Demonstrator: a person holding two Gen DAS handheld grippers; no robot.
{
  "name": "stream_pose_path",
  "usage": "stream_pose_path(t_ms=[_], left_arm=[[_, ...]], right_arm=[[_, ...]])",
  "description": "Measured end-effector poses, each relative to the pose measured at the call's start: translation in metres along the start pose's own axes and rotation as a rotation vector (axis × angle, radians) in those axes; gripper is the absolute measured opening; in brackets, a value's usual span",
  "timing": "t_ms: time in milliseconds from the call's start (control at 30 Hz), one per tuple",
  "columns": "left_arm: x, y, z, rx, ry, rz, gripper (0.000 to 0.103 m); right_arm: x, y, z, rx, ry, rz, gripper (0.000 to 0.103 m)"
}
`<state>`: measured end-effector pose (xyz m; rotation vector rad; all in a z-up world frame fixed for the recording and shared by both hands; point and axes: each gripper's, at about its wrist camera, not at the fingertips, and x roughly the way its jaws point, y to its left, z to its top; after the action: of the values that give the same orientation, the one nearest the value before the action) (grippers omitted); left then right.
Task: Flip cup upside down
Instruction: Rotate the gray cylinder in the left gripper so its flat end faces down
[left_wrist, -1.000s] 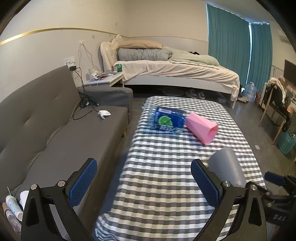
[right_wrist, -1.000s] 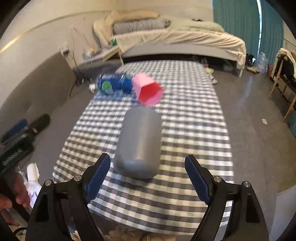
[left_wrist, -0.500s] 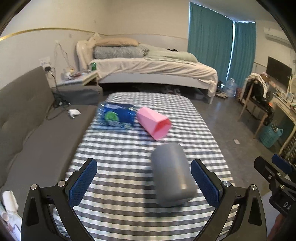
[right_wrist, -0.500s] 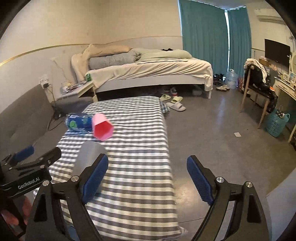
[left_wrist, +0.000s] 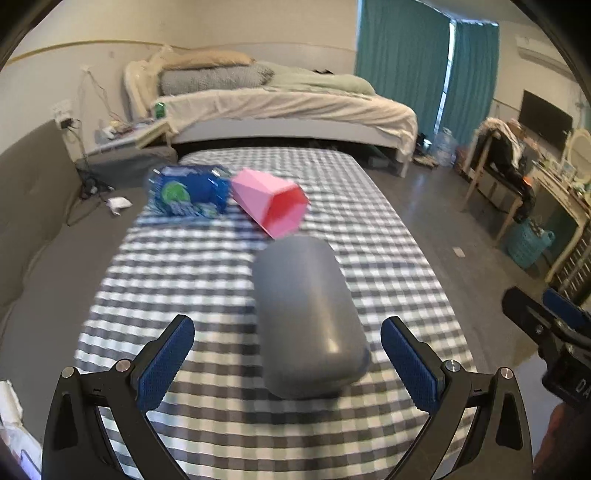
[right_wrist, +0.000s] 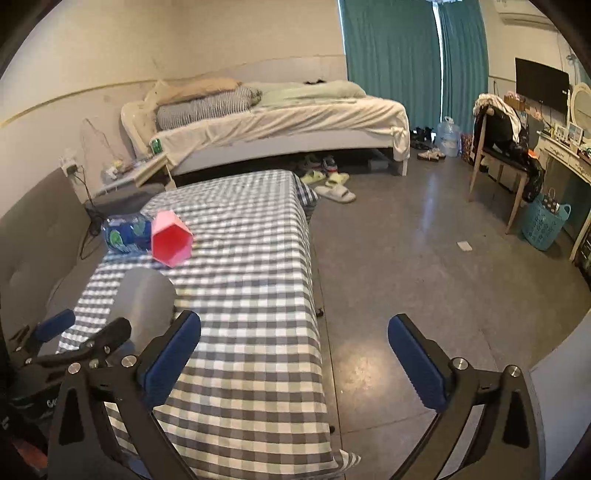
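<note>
A grey cup (left_wrist: 306, 314) lies on its side on the checked tablecloth (left_wrist: 192, 266), its closed end toward me. My left gripper (left_wrist: 288, 363) is open, its blue pads either side of the cup's near end without touching it. The cup also shows in the right wrist view (right_wrist: 142, 299). My right gripper (right_wrist: 295, 354) is open and empty, off the table's right edge over the floor. A pink cup (left_wrist: 271, 201) lies on its side further back, mouth facing me, and shows in the right wrist view (right_wrist: 170, 240).
A blue plastic bottle (left_wrist: 188, 190) lies beside the pink cup. A grey sofa (left_wrist: 33, 206) runs along the left. A bed (left_wrist: 280, 107) stands behind the table. A chair (right_wrist: 506, 147) and a blue basket (right_wrist: 545, 219) stand at the right.
My left gripper has swung right and now frames the grey cup. My right gripper has swung right, away from the cup, to beyond the table's edge.
</note>
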<state>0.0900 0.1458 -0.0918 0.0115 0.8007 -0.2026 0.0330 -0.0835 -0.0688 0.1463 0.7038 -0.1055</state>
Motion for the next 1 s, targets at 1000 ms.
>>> stream_pose_path(t_ms=[1000], left_arm=[[-0.008, 0.009, 0.010, 0.064, -0.045, -0.038, 0.077]], right_arm=[[0.013, -0.007, 0.000, 0.066, 0.004, -0.023, 0.102]])
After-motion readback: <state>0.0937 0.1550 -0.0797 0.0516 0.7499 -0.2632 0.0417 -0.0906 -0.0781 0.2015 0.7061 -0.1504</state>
